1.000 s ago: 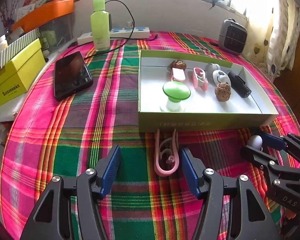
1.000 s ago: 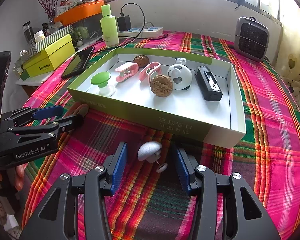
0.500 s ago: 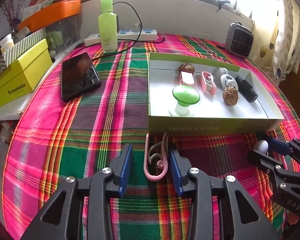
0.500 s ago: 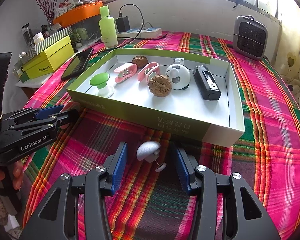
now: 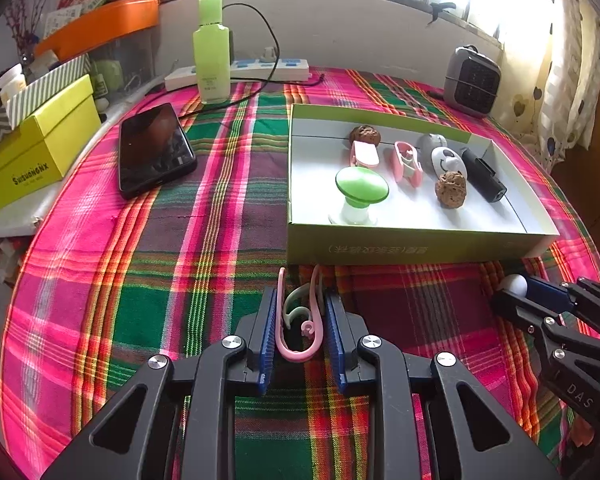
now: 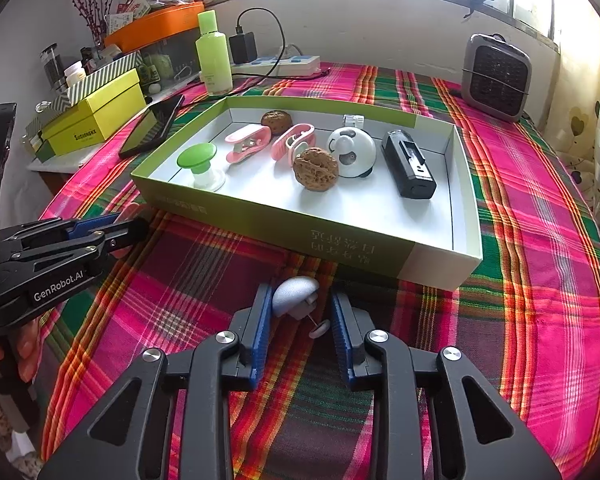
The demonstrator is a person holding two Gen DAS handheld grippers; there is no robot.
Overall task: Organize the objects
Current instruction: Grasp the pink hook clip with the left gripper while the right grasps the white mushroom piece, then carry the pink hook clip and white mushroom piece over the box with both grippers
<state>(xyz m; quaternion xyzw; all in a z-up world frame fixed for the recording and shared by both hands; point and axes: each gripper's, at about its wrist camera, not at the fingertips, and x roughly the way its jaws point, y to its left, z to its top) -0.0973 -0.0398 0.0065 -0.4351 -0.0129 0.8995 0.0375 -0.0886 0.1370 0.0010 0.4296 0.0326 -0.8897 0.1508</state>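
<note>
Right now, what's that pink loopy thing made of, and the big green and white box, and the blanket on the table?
The pink hook clip looks like smooth, slightly glossy plastic: thin, evenly curved and springy-looking. The box looks like matte cardboard: thin flat walls, folded corners, printed lettering. The tablecloth looks like woven fabric: plaid stripes, visible weave and soft creases.

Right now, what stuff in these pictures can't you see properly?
- Printed lettering on the shallow green cardboard box: both views, too small and upside down to read.
- Pink plastic clip: right wrist view, hidden behind the closing left tool; only a sliver shows.
- Small white mushroom-shaped knob: left wrist view, mostly covered by the closing right tool.
- Shelf clutter under the orange plastic tray: too small and dark.
</note>
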